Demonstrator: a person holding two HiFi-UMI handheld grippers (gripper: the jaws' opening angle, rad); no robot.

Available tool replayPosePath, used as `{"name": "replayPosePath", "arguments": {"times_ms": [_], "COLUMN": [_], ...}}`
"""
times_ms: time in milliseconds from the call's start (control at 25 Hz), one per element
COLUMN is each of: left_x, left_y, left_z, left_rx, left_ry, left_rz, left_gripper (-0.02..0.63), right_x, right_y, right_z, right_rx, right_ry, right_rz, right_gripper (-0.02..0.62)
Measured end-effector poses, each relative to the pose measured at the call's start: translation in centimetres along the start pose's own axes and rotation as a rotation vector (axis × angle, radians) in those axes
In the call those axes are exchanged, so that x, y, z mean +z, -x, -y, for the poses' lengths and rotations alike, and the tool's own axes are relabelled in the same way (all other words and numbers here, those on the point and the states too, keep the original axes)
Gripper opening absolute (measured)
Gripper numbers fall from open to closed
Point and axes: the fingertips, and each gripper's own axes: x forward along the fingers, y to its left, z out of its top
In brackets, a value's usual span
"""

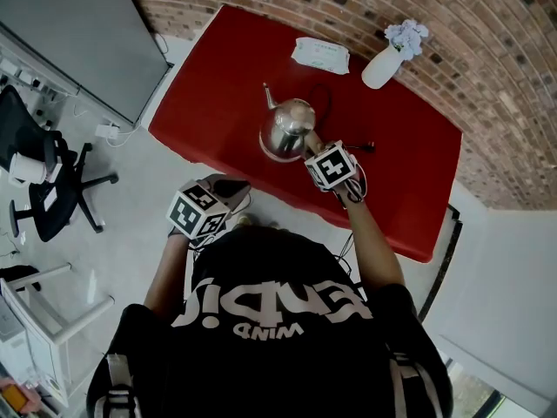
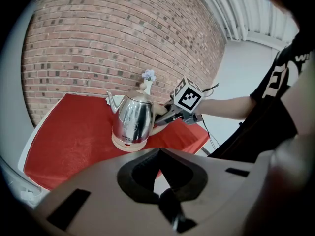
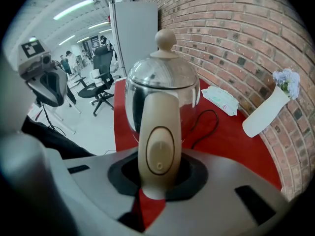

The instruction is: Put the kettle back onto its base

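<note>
A shiny steel kettle [image 1: 287, 127] with a cream handle [image 3: 158, 151] stands upright on its round cream base [image 2: 129, 143], on the red table [image 1: 226, 68]. My right gripper [image 1: 311, 144] reaches in from the table's near edge. It is shut on the handle, which fills the gap between its jaws in the right gripper view. In the left gripper view the right gripper [image 2: 167, 116] meets the kettle [image 2: 132, 119] from the right. My left gripper [image 1: 224, 186] hangs off the table by the person's body, its jaws together with nothing between them.
A white vase with pale flowers [image 1: 385, 63] and a flat pack of wipes [image 1: 320, 55] lie at the table's far side by the brick wall. A black cord [image 1: 327, 96] loops behind the kettle. An office chair [image 1: 52, 190] stands on the floor at left.
</note>
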Motion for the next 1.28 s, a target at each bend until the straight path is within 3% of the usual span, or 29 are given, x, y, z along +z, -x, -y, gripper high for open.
{"name": "replayPosePath", "arguments": {"times_ms": [1080,1280], "left_x": [-0.4,-0.4], "left_y": [-1.2,-1.2], "left_z": [0.6,0.7], "left_rx": [-0.025,-0.029], "left_ry": [0.020,0.020], "left_rz": [-0.010,-0.012], "left_gripper": [0.009,0.009], "right_x": [-0.1,-0.3], "right_y": [-0.6,-0.7], "right_z": [-0.5,-0.8], "right_rx": [0.008,0.055], "right_ry": [0.028,0.001], "right_rz": [-0.052,-0.025], "right_gripper": [0.081,0.125]}}
